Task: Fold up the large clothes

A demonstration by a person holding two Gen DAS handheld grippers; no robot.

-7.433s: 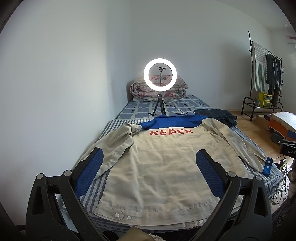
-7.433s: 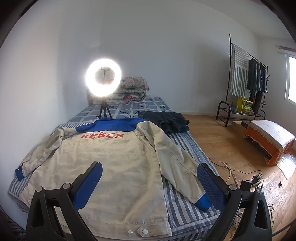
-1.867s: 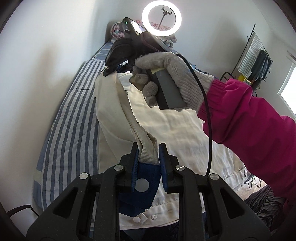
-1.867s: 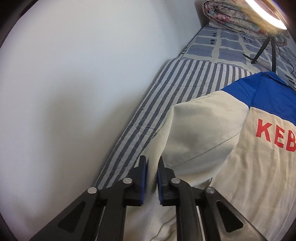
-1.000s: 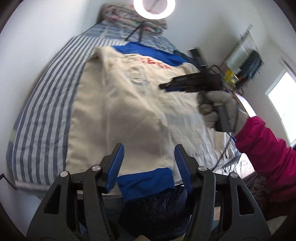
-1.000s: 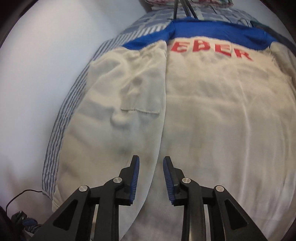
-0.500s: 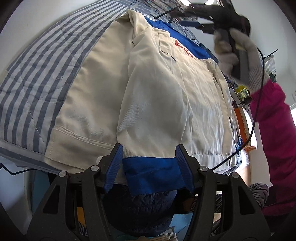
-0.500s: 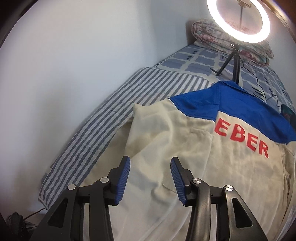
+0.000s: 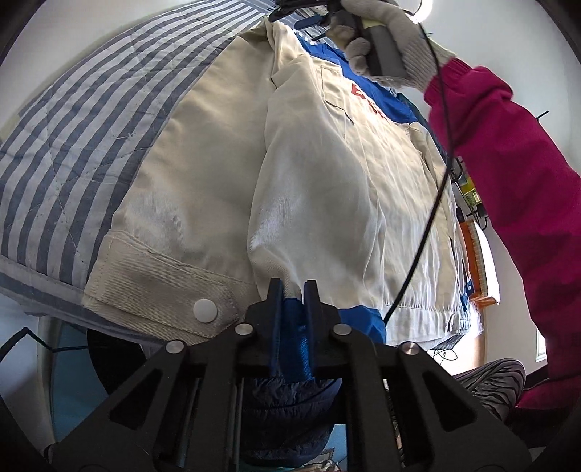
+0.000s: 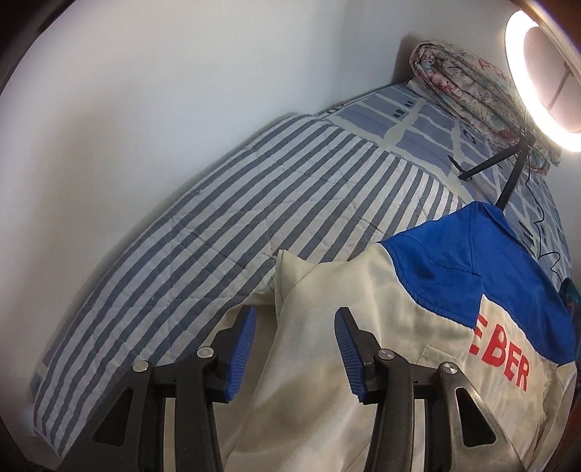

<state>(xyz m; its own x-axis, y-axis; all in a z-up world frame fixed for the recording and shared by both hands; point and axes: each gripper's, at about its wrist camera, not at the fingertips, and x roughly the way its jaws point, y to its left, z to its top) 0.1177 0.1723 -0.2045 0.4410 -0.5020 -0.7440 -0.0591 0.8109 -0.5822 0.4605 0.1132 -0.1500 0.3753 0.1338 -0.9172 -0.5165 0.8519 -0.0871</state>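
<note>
The jacket (image 9: 326, 174) lay back-up on the bed (image 10: 225, 218), one sleeve already folded in over its back. The left tongs (image 9: 290, 308) were closing on the blue cuff (image 9: 290, 326), pads on the cloth at the jacket's near hem. The right tongs (image 10: 294, 348), held by a gloved hand (image 9: 385, 32), stood half open over the folded shoulder, cloth between the pads but not pinched.

The cuff grip looked shallow, so a hard pull could slip it free and undo the fold. If the right tongs closed too far from the shoulder edge, the sleeve would likely bunch or skew. The trailing cable (image 9: 428, 203) could snag the fabric.

A striped quilt covered the bed beside a white wall (image 10: 145, 90); a ring light (image 10: 537, 65) and rolled bedding (image 10: 464, 76) sat at the far end.
</note>
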